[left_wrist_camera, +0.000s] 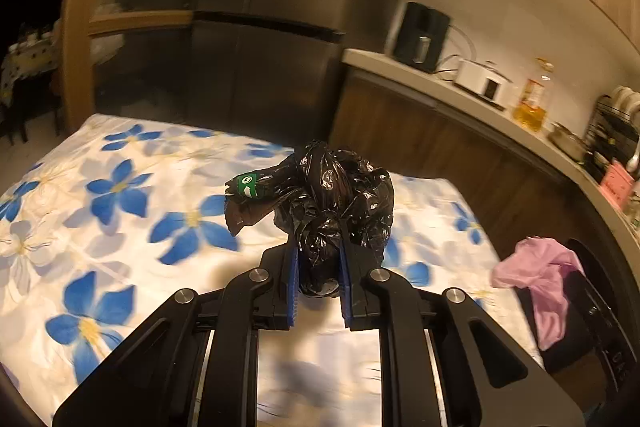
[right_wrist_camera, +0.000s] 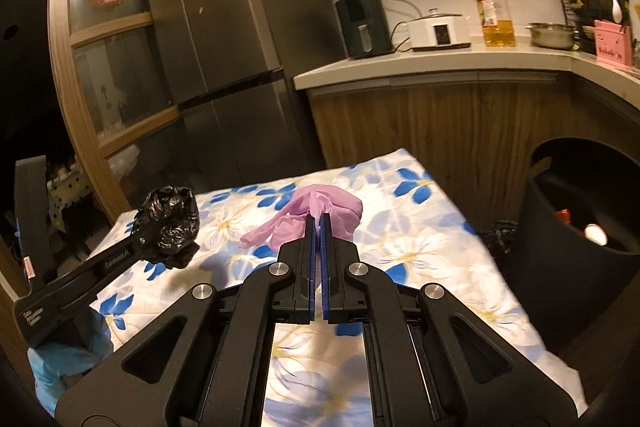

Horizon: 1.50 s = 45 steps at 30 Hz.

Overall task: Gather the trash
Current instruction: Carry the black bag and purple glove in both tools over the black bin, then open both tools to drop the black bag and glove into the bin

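Two grippers hang above the table with the blue-flowered cloth (right_wrist_camera: 420, 227), each with a catch. The left gripper (left_wrist_camera: 319, 259) pinches a crumpled black plastic bag (left_wrist_camera: 332, 203) between its blue pads, the bag bulging up and forward past the fingertips, a green label on the flap sticking out to its left. The right gripper (right_wrist_camera: 319, 227) has its fingers pressed nearly together on a pink plastic bag (right_wrist_camera: 320, 209), which droops to both sides of the tips, clear of the cloth. Seen from the right wrist, the left gripper and its black bundle sit off to the left, well apart from the pink one. Just beyond the table's right edge stands a dark round bin (right_wrist_camera: 580, 219), open on top, with a few bits already inside. Behind the table stand a tall grey fridge (right_wrist_camera: 224, 27) and a wooden counter (right_wrist_camera: 440, 63) carrying an air fryer (right_wrist_camera: 364, 25), a white cooker (right_wrist_camera: 438, 33) and a bottle of oil (right_wrist_camera: 494, 15).
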Tool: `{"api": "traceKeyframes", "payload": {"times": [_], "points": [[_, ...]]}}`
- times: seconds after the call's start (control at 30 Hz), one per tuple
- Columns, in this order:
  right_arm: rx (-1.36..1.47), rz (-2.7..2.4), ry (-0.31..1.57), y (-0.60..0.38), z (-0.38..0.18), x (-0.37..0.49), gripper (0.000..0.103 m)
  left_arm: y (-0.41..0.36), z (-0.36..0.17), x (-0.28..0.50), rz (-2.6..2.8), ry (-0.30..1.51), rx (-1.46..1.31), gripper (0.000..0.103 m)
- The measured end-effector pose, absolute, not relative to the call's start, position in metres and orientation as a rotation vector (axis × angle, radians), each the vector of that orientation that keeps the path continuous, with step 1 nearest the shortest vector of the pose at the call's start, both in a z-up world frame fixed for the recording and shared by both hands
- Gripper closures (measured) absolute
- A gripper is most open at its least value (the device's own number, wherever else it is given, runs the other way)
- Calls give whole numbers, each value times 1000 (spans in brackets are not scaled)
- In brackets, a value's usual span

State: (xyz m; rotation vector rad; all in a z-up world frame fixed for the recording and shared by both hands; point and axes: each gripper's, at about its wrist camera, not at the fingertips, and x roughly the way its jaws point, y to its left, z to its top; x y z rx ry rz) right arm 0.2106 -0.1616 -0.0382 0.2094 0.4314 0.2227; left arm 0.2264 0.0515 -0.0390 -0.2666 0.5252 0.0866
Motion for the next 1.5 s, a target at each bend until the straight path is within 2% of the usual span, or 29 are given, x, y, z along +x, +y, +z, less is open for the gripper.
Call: {"api": "traceKeyframes", "payload": {"times": [0.9,1.5], "points": [[315,-146,198,-385,18,150,101,-234,18,231,-412,415,-63,87],[329,-171,218,-424,9,164,101,-282,9,245,-485,432,-22,86]]}}
